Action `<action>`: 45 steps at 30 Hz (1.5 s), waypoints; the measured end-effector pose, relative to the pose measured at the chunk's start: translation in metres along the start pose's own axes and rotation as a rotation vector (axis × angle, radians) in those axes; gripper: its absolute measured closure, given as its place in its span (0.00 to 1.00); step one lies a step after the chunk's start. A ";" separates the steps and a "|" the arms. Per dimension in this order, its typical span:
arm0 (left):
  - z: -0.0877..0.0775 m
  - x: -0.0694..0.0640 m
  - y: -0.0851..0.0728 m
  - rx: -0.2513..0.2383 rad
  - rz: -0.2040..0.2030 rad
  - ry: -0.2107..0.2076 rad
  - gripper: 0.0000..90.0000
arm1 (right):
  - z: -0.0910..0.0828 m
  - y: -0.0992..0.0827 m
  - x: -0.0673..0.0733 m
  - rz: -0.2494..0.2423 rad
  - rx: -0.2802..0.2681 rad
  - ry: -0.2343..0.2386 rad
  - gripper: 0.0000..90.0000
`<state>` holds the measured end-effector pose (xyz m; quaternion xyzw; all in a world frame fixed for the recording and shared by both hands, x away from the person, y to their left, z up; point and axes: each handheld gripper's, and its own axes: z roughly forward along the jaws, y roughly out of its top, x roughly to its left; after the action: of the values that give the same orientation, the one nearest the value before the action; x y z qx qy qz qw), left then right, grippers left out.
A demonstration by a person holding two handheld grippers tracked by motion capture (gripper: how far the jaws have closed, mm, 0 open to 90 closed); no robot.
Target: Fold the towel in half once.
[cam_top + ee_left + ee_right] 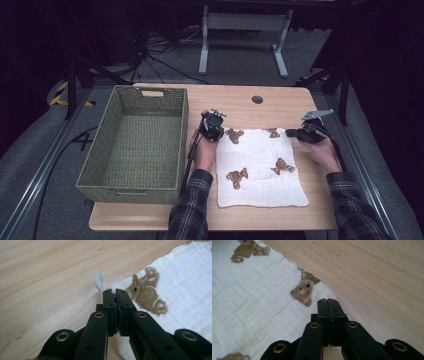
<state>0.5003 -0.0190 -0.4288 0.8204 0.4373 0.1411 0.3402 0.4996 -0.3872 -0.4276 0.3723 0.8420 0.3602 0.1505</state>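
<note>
1. High view: a white cloth printed with brown bears lies flat on the wooden table, right of centre in the frame. A green woven basket stands at the left, just beside the person's left hand. The left gripper sits at the cloth's upper left corner, and the right gripper at its upper right corner, held by the right hand.

2. Left gripper view: the left gripper has its jaws pressed together at frame centre, pinching the cloth's corner. A small white tag sticks up just beyond the tips. A brown bear print lies to the right of them.

3. Right gripper view: the right gripper is clamped narrow at the cloth's edge, low in the frame, where cloth meets bare table. Whether fabric sits between the pads I cannot tell. A bear print lies just above the tips.
</note>
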 end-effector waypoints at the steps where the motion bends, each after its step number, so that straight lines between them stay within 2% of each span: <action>1: -0.005 -0.002 0.001 -0.008 0.009 -0.005 0.97 | -0.004 0.001 0.001 -0.002 -0.006 0.001 1.00; 4: -0.019 -0.008 0.001 -0.024 0.027 -0.006 0.97 | -0.021 0.000 0.004 -0.012 -0.029 -0.001 1.00; 6: -0.026 -0.013 0.000 -0.015 0.036 0.008 0.97 | -0.029 -0.002 0.006 -0.015 -0.039 0.001 1.00; 11: -0.041 -0.025 -0.006 -0.012 0.068 0.008 0.97 | -0.041 -0.011 0.016 -0.016 -0.054 0.028 1.00; 15: -0.051 -0.029 -0.014 0.001 0.078 0.014 0.97 | -0.052 -0.015 0.025 -0.022 -0.057 0.038 1.00; 24: -0.067 -0.044 -0.034 0.017 0.121 0.027 0.97 | -0.066 -0.026 0.045 -0.048 -0.053 0.071 1.00; 27: -0.072 -0.050 -0.042 0.038 0.137 0.033 0.97 | -0.071 -0.031 0.053 -0.062 -0.055 0.082 1.00; 31: -0.078 -0.055 -0.050 0.032 0.132 0.021 0.97 | -0.078 -0.038 0.061 -0.068 -0.055 0.100 1.00; 35: -0.086 -0.065 -0.057 0.035 0.145 0.003 0.97 | -0.084 -0.045 0.070 -0.074 -0.052 0.111 1.00; 37: -0.091 -0.070 -0.060 0.034 0.161 0.008 0.97 | -0.090 -0.049 0.074 -0.073 -0.060 0.115 1.00; 40: -0.097 -0.075 -0.064 0.029 0.163 -0.007 0.97 | -0.095 -0.053 0.079 -0.079 -0.069 0.118 1.00; 45: -0.105 -0.085 -0.078 0.054 0.203 0.012 0.97 | -0.105 -0.062 0.089 -0.081 -0.082 0.144 1.00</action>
<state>0.3472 -0.0120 -0.3997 0.8685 0.3576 0.1679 0.2994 0.3524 -0.4024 -0.3975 0.3044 0.8495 0.4141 0.1191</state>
